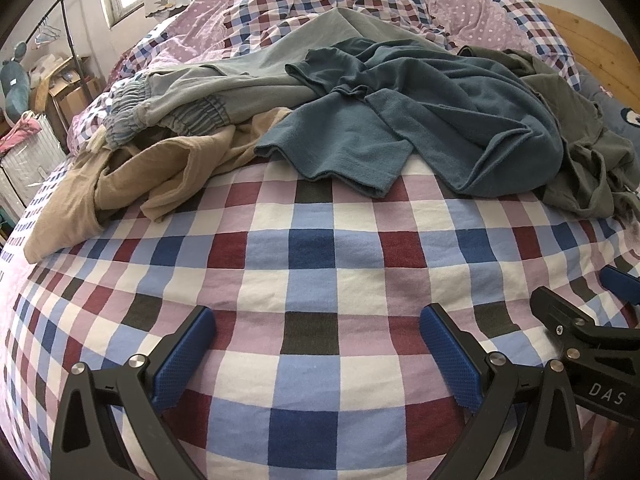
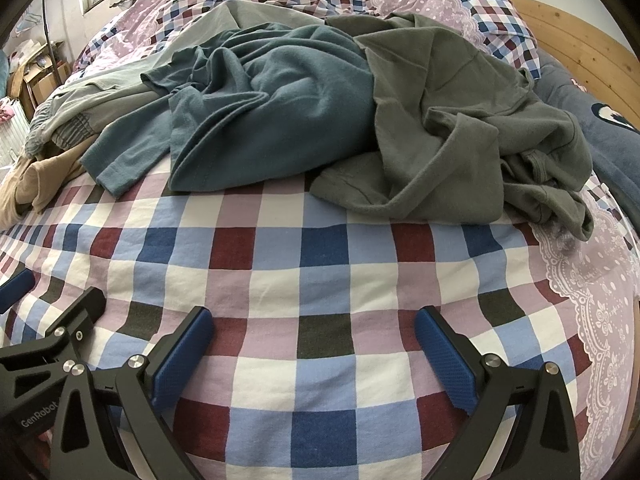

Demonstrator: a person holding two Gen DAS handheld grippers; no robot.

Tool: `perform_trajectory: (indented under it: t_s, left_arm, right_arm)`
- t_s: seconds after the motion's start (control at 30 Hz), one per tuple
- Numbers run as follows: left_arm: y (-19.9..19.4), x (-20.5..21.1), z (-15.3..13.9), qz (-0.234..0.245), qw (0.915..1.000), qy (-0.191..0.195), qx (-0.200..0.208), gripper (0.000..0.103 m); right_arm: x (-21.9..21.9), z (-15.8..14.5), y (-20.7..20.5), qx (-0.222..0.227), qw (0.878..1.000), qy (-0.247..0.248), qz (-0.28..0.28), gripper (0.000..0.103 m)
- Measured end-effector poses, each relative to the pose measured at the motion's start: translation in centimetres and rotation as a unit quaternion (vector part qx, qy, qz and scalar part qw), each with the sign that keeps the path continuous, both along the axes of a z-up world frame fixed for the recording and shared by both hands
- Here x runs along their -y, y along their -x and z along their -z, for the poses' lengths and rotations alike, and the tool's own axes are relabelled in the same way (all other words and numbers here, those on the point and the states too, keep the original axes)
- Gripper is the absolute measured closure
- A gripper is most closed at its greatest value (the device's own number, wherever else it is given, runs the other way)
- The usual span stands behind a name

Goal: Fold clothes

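Hovering over bare checked bedsheet, your left gripper and right gripper both sit spread wide, pinching nothing. Beyond them, 4 crumpled garments lie heaped across the bed: a tan top at left, grey elastic-waist trousers behind it, a teal T-shirt in the middle, a grey-green T-shirt at right. All look soft, light and limp, so expect them to sag and drag. I'd take the teal T-shirt by its near sleeve hem. Only the left view shows the tan top in full; the right view alone shows the grey-green T-shirt spread out.
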State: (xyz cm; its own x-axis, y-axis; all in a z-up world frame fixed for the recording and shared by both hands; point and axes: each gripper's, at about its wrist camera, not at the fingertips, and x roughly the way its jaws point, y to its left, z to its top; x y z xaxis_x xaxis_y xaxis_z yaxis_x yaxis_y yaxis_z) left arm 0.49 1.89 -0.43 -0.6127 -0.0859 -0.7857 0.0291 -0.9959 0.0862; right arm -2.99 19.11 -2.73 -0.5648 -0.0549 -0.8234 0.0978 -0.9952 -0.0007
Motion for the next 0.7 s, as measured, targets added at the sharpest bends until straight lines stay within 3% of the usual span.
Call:
perform_trajectory:
  t_s: [0.27,0.33,0.4,0.7]
  left_arm:
    - [-0.5,0.8,-0.4,0.007,0.9992,-0.039,0.006,0.000]
    - [-0.9,1.0,-0.9,0.009,0.9987,-0.051,0.003,0.000]
    - [-1.3,1.4,-1.5,0.007,0.9979,-0.065,-0.001,0.001]
    - [-1.6,4.4,-3.8,-0.011,0.9868,-0.157,-0.038,0.001]
  right_arm:
    - [-1.0,-0.7,-0.2,-0.003,0.999,0.032,-0.007,0.001]
    - [-1.5,-1.0,-0.2,-0.008,0.999,0.051,-0.012,0.009]
    - [-2.0,-1.5,-0.1,-0.015,0.998,0.062,-0.013,0.026]
    - [-2.2,-3.9,0.1,-0.045,0.992,0.119,-0.028,0.042]
